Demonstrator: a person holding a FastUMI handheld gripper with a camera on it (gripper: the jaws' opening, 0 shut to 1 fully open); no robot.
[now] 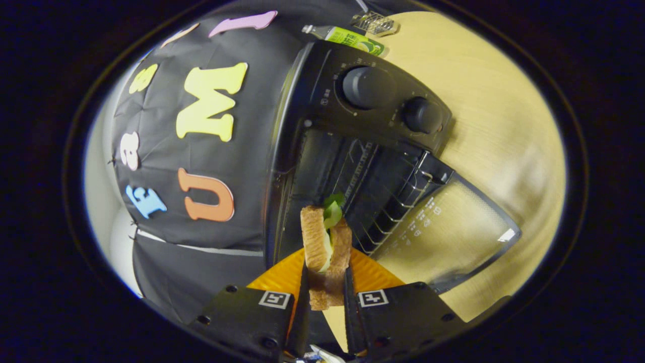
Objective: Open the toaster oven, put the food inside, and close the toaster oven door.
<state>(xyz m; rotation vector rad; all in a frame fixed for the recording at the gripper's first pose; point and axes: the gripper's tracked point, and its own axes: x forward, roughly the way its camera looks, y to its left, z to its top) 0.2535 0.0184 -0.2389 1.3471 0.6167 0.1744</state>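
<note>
My gripper (326,290) is shut on a sandwich (325,252) of two toasted bread slices with green lettuce sticking out ahead. The view is rolled to one side. Just beyond the sandwich stands the black toaster oven (352,131) with its glass door (443,232) folded down and open. The wire rack (388,201) shows inside the dark cavity. Two round knobs (368,86) sit on the oven's control panel. The sandwich's front end is right at the mouth of the oven.
An orange ridged plate (282,277) lies under the sandwich, close to the fingers. The oven stands on a pale wooden table (499,116). A green bottle (352,39) and a small wire rack (374,22) lie beyond the oven.
</note>
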